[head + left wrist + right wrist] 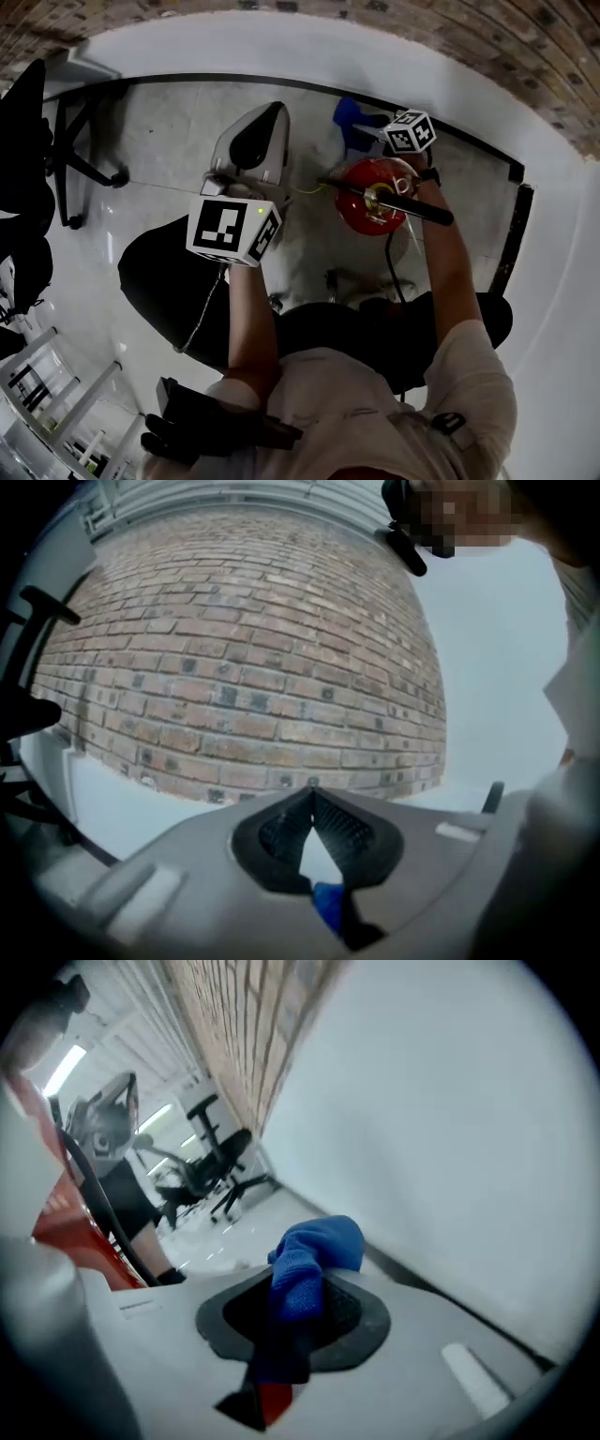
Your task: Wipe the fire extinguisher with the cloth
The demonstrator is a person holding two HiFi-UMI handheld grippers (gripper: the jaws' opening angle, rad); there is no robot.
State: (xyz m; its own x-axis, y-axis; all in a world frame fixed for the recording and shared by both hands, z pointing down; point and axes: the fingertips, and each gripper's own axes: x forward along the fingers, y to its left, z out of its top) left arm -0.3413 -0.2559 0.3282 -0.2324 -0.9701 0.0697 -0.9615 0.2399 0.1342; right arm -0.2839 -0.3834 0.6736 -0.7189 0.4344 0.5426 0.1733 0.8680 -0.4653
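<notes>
Fire extinguisher [367,214]: red cylinder standing upright on the floor [159,159] close to the white wall, right in front of the person and seen from above, with its black lever [398,202] across the top.
How it will handle: likely heavy, rigid metal with a smooth, rounded, slippery skin. It should stand firm under light rubbing, but a hard sideways push near the top could rock it.
Where to hold: the black lever and neck look like the safest place to steady it. The bare shell gives the jaws little to bite on.
Cloth [314,1258]: blue, soft and limp. It is bunched up and bulges out past the jaw tips, a fair pad for wiping.
Right hand-held gripper [302,1286]: pinching the cloth. It is beside the extinguisher's top, on the wall side, and the cloth does not appear to touch the red shell.
Left hand-held gripper [312,797]: jaws pressed together at the tips with nothing between them, pointing at the brick wall [234,649] and held away from the extinguisher.
Stage: judged not yet wiping.
</notes>
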